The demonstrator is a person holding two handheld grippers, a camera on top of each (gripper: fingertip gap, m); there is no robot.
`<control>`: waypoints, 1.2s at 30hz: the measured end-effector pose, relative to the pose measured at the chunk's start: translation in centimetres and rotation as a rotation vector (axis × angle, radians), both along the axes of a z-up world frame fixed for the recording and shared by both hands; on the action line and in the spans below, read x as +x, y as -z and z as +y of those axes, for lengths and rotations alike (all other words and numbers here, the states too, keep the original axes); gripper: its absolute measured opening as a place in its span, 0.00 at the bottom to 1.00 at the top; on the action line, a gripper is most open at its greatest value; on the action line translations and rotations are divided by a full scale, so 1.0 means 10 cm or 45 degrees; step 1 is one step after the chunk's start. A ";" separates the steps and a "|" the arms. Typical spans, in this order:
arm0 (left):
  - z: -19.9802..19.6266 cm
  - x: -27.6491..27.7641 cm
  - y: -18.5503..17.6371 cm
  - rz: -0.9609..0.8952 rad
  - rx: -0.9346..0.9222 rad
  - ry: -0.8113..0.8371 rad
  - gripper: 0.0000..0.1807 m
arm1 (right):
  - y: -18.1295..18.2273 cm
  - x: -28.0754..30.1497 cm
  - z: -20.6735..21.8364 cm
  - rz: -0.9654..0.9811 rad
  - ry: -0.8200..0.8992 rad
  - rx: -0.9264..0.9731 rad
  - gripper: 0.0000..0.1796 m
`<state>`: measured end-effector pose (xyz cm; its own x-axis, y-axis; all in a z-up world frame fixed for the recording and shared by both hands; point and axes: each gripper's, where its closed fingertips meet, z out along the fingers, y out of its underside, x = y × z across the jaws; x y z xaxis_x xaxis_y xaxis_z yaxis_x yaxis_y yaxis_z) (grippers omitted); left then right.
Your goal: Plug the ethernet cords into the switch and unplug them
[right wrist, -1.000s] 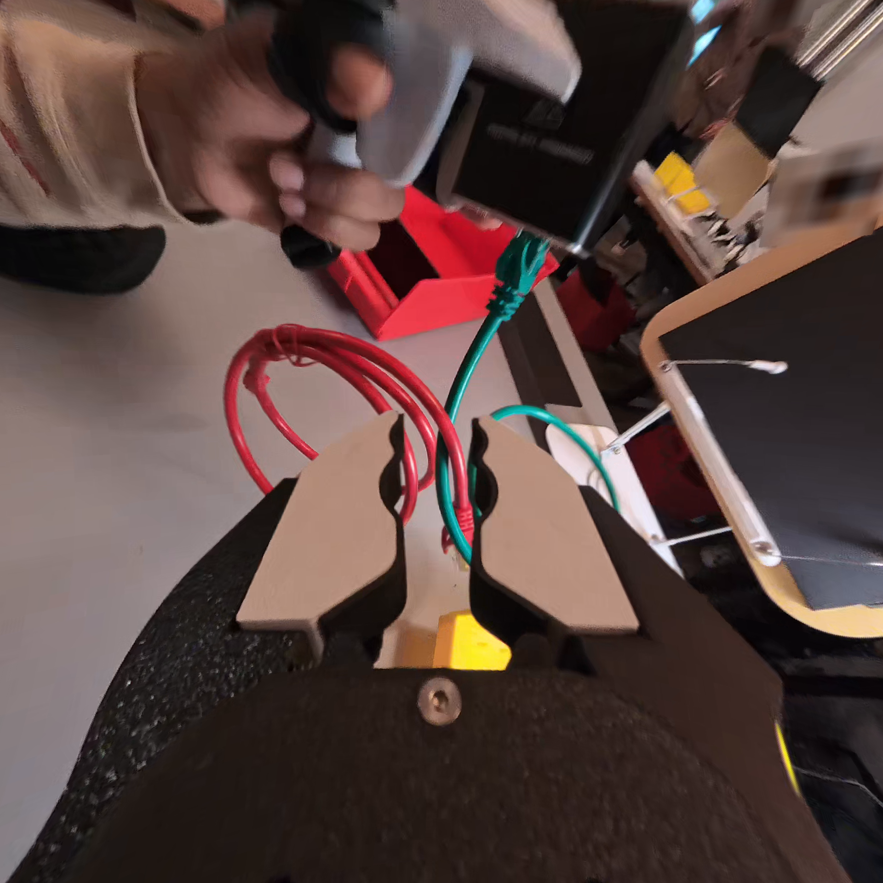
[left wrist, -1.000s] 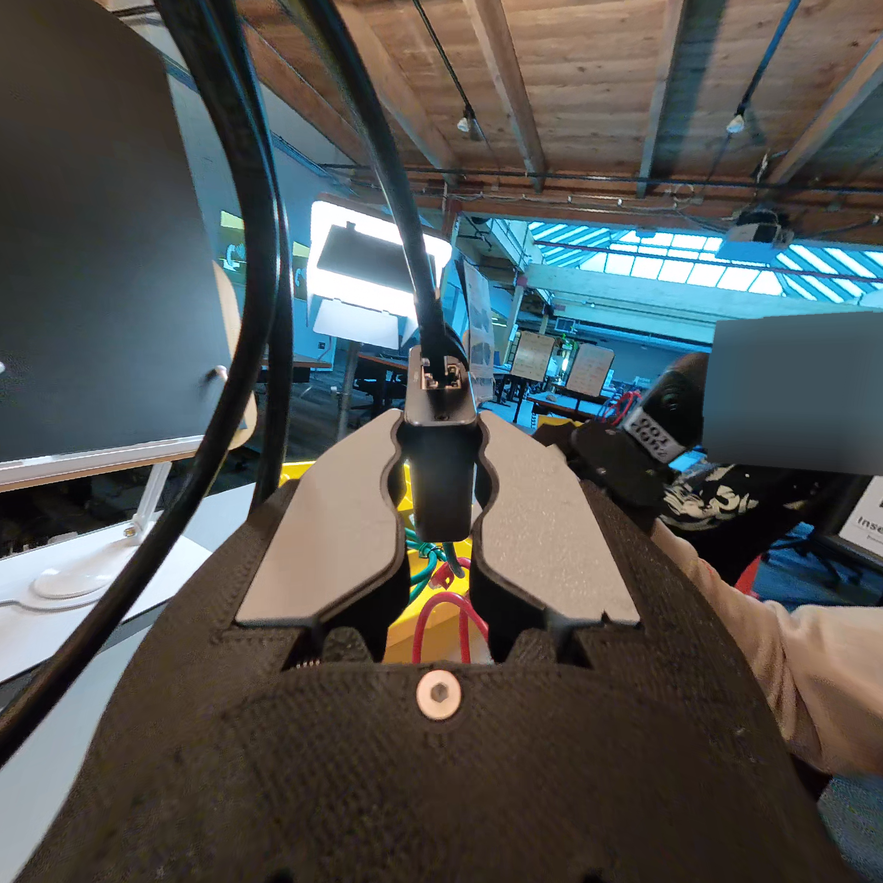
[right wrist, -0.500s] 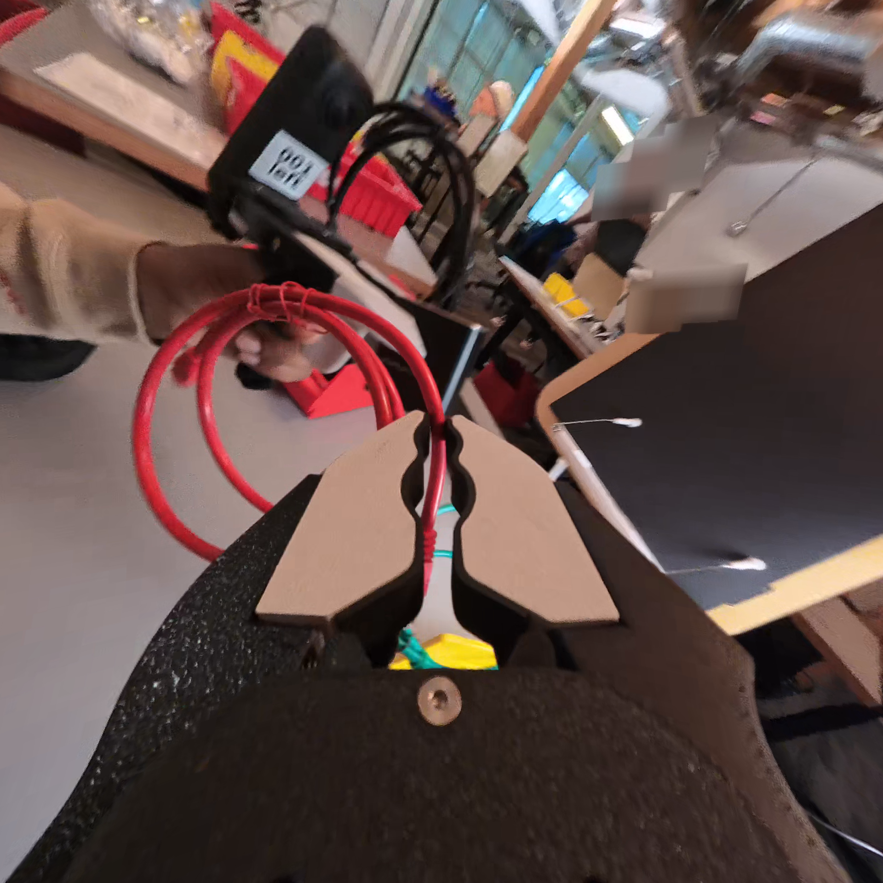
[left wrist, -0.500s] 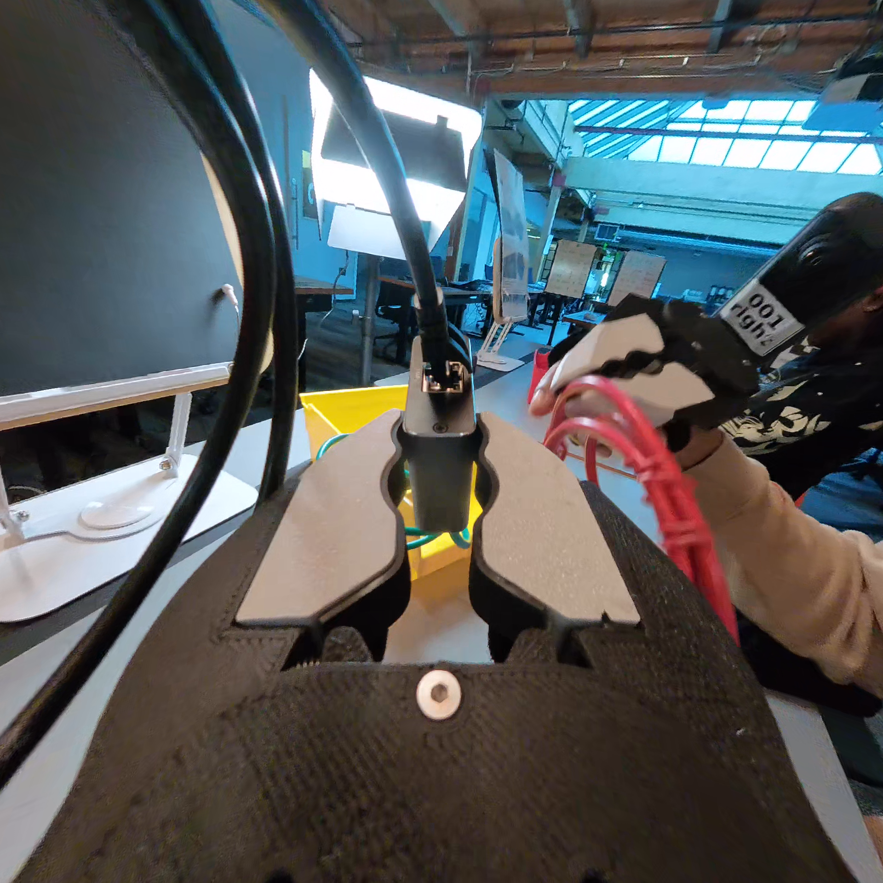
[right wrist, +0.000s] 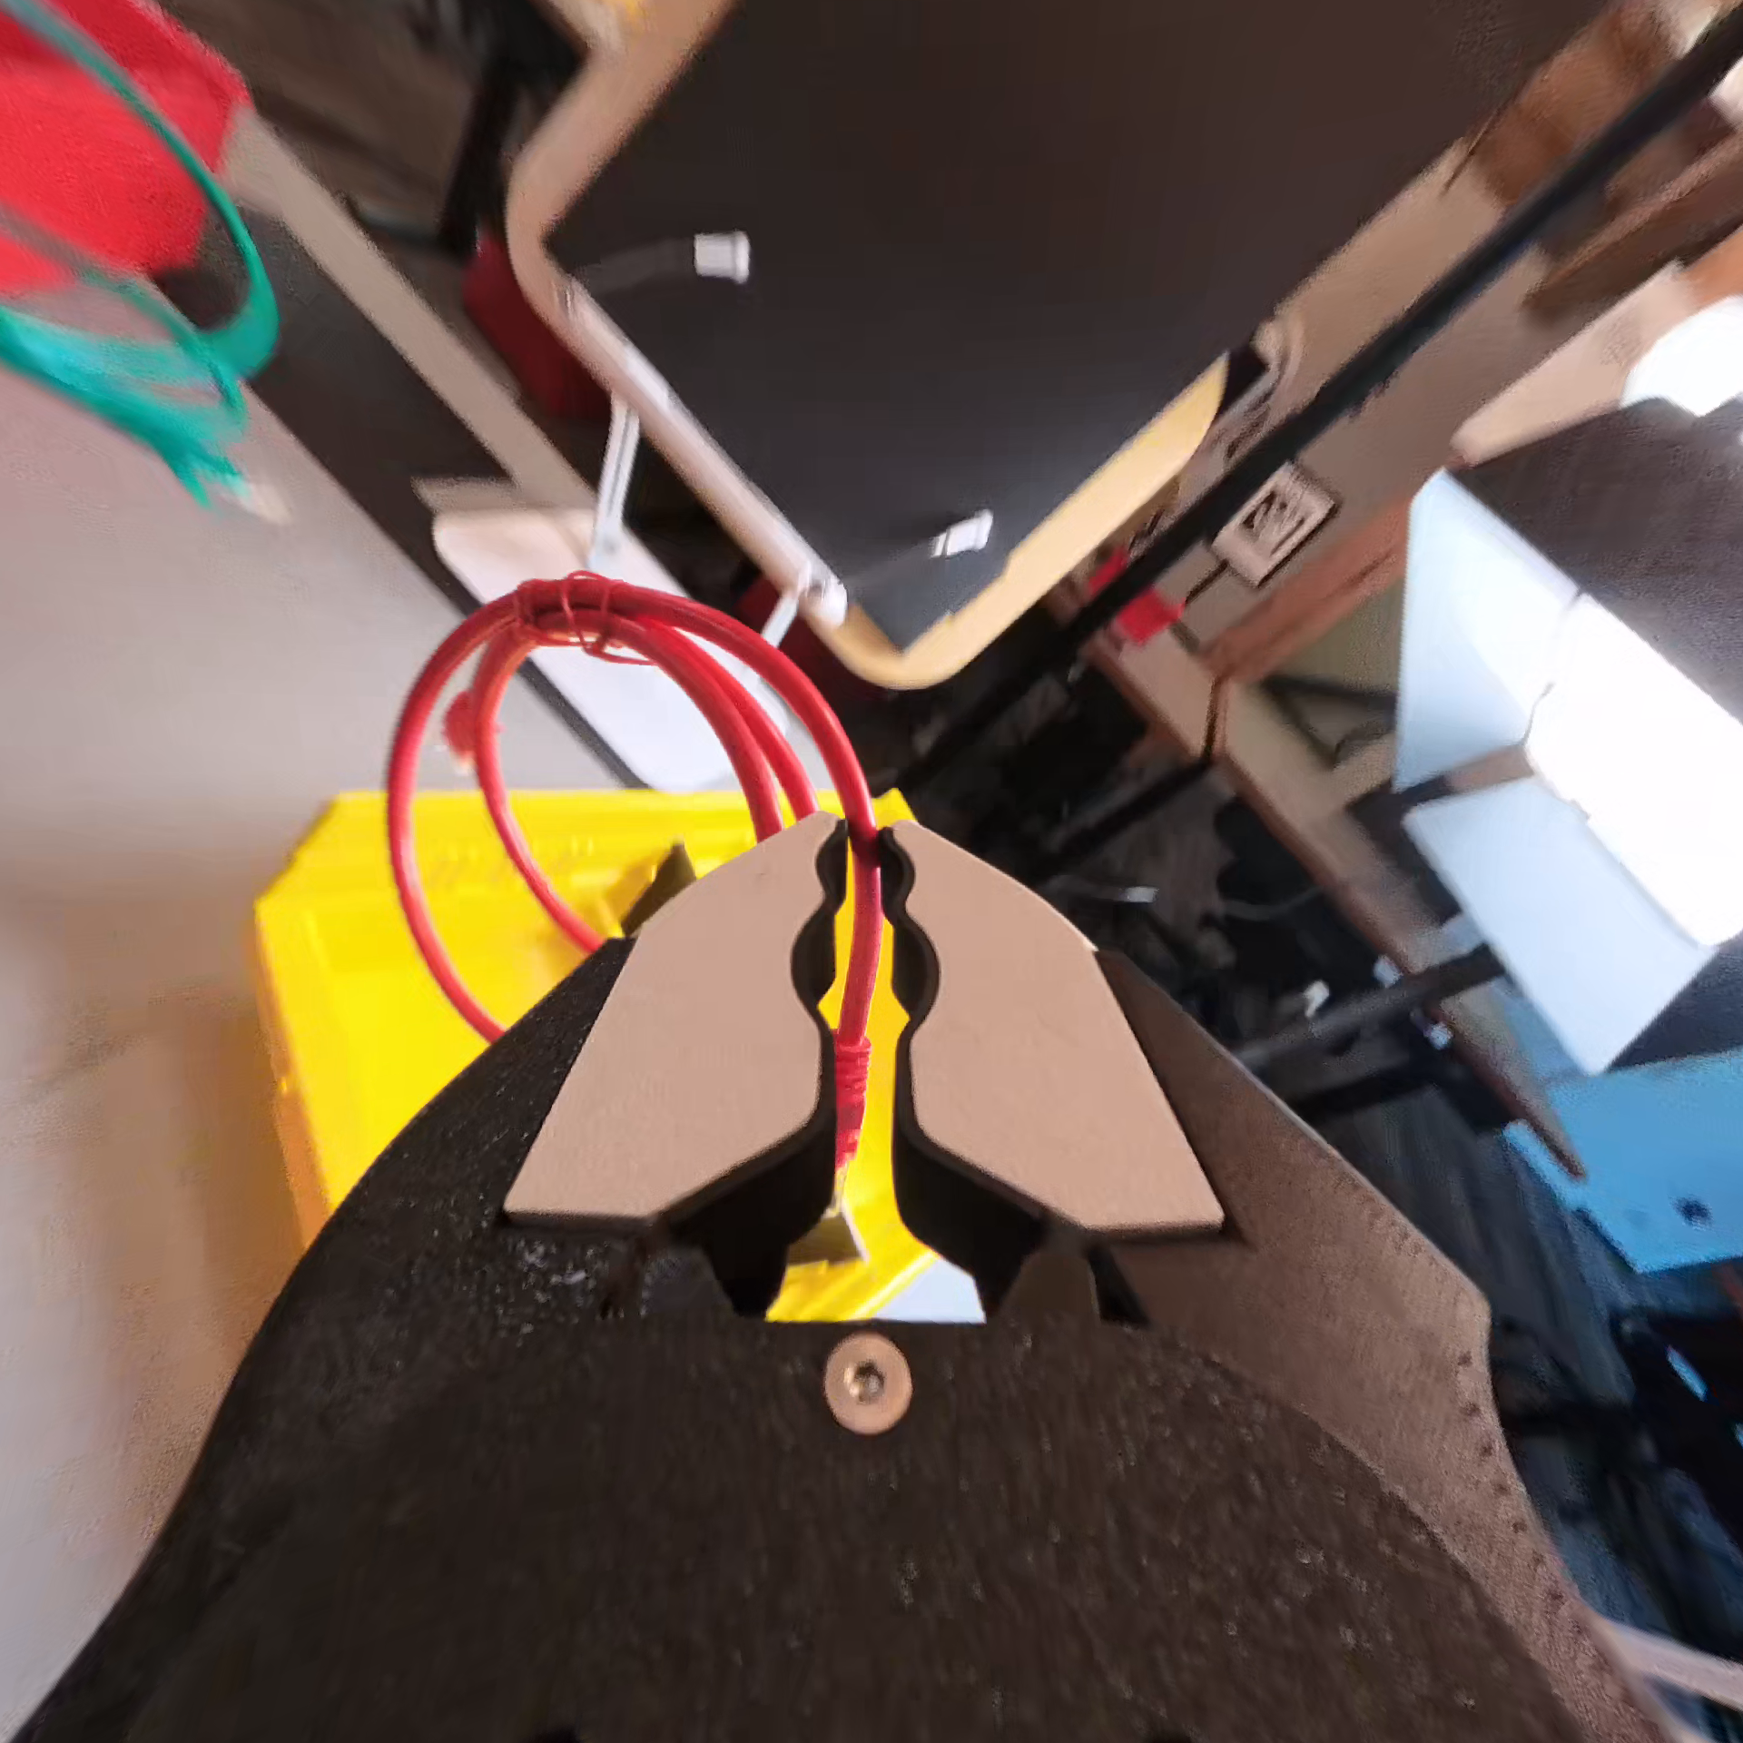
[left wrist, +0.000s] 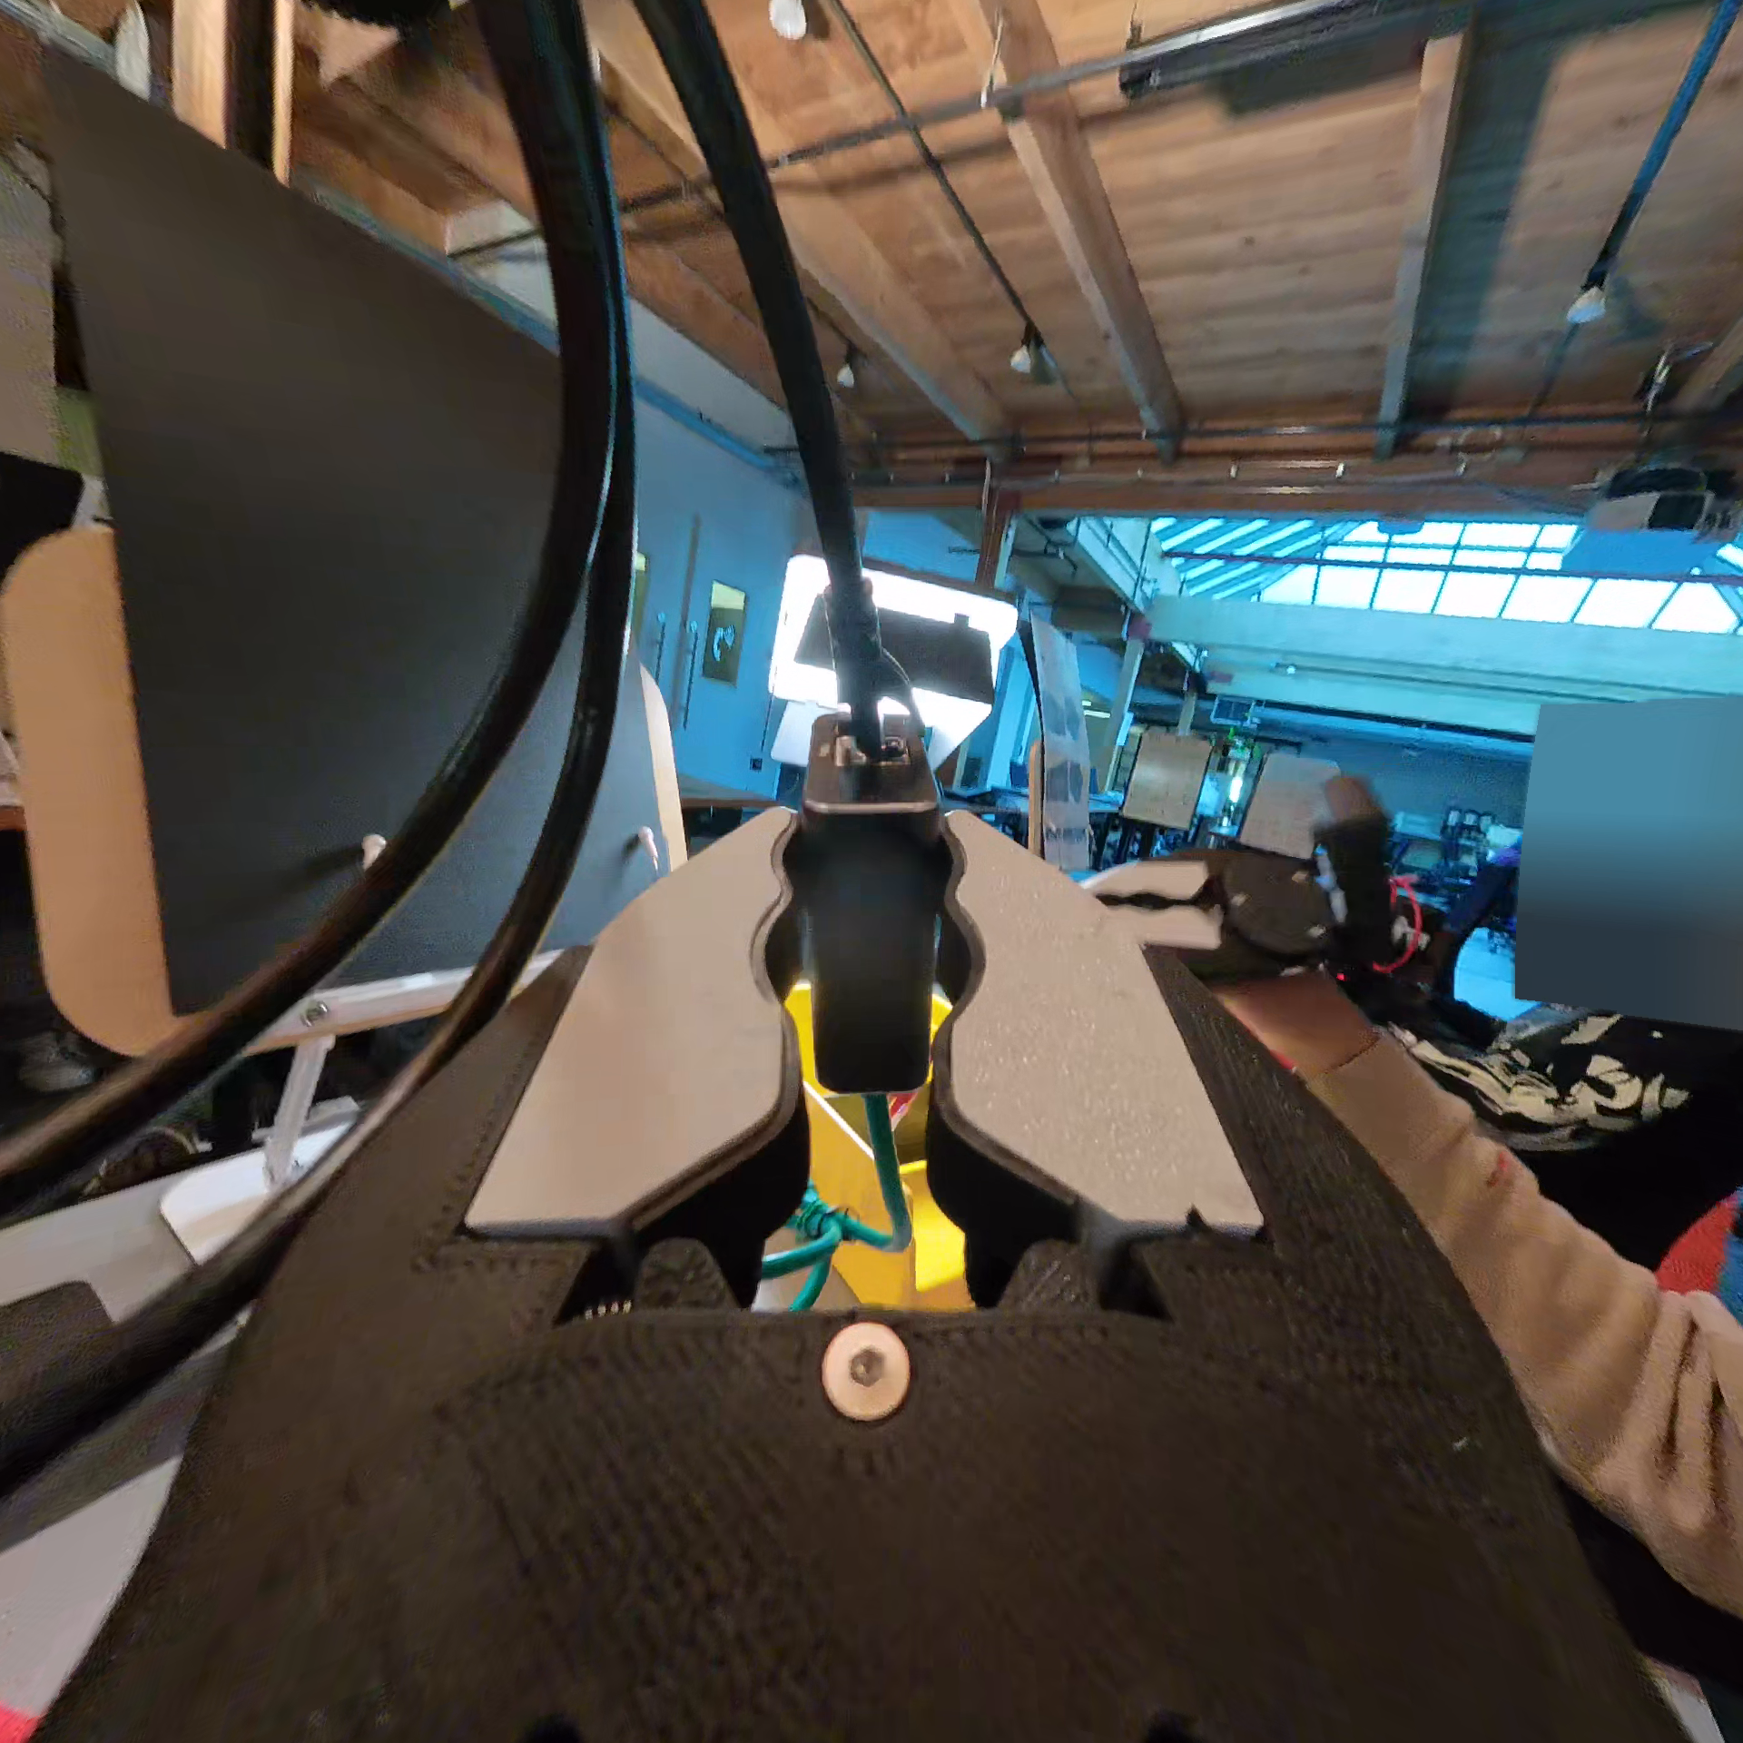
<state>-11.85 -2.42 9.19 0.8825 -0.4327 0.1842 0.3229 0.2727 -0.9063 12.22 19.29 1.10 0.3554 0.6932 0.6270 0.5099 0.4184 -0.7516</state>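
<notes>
While the left tongs [left wrist: 868,887] are closed on the switch [left wrist: 868,953], this small black box stands upright between the two grey fingers [left wrist: 660,1056] in the middle of the left wrist view. Its ports face up, and a thick black cord [left wrist: 811,377] is plugged into the top and runs up to the upper edge of the frame. Two more loops of black cord [left wrist: 566,566] curve down the left side of the frame. Below the switch, in the gap between the fingers, a yellow bin [left wrist: 849,1132] shows, with a green cord [left wrist: 882,1160] hanging over it. At the right of this view the right tongs [left wrist: 1160,910] appear farther off, held by a hand in a beige sleeve [left wrist: 1528,1273].

The right tongs [right wrist: 863,839] are nearly closed and pinch a red cord [right wrist: 863,943] at the tips. Its plug end hangs down in the gap between the fingers [right wrist: 698,1056], and the rest of it makes a tied coil that rises above the tips toward the centre of the frame. Behind the coil the yellow bin [right wrist: 377,990] sits on the grey counter [right wrist: 123,755], in the left middle of the right wrist view. A green cord [right wrist: 141,377], blurred, is at the upper left, in front of a red bin [right wrist: 85,160]. A dark board [right wrist: 990,236] with a pale wooden edge fills the upper centre.
</notes>
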 end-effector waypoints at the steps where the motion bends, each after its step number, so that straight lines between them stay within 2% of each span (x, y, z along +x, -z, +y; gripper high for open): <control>1: -0.05 -0.04 -0.06 -0.003 0.024 -0.006 0.14 | 0.18 0.01 0.09 -0.067 0.024 -0.070 0.03; 6: -0.24 -0.08 -0.23 0.000 0.100 0.003 0.14 | 1.06 0.07 0.29 -0.367 0.086 -0.488 0.03; 10: -0.27 -0.05 -0.26 -0.005 0.117 0.038 0.14 | 1.42 0.33 0.49 -0.548 0.308 -0.588 0.03; 13: -0.26 -0.03 -0.25 -0.036 0.109 0.077 0.14 | 1.32 0.48 0.67 -0.526 0.466 -0.491 0.03; 16: -0.23 -0.02 -0.22 -0.061 0.098 0.109 0.14 | 1.00 0.49 0.65 -0.378 0.461 -0.432 0.07; 19: -0.20 0.03 -0.19 -0.072 0.087 0.141 0.14 | 0.54 0.20 0.36 -0.132 0.232 -0.388 0.10; 23: -0.14 0.17 -0.13 -0.093 0.069 0.217 0.14 | 0.05 -0.45 -0.54 0.166 -0.348 -0.456 0.11; 26: -0.06 0.38 -0.04 -0.107 0.042 0.304 0.14 | -0.09 -0.88 -1.35 0.308 -0.788 -0.607 0.13; 28: 0.00 0.54 0.05 -0.092 0.020 0.341 0.14 | -0.03 -1.13 -1.82 0.324 -0.996 -0.747 0.18; 30: 0.05 0.70 0.13 -0.087 0.004 0.389 0.14 | 0.14 -1.33 -2.14 0.278 -1.082 -0.807 0.24; 32: 0.07 0.84 0.20 -0.086 -0.008 0.451 0.14 | 0.26 -1.46 -2.26 0.270 -1.073 -0.787 0.26; 33: 0.08 0.90 0.23 -0.080 -0.017 0.471 0.14 | 0.27 -1.48 -2.26 0.287 -1.065 -0.781 0.23; 36: 0.13 0.97 0.32 -0.035 -0.049 0.468 0.14 | 0.23 -1.43 -2.21 0.321 -1.088 -0.828 0.07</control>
<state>-2.11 -1.11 5.98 0.6637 -0.7124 0.2279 0.4172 0.0997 -0.9033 -2.04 -2.77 -1.17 -0.3321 0.9428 0.0300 0.0419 0.0465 -0.9980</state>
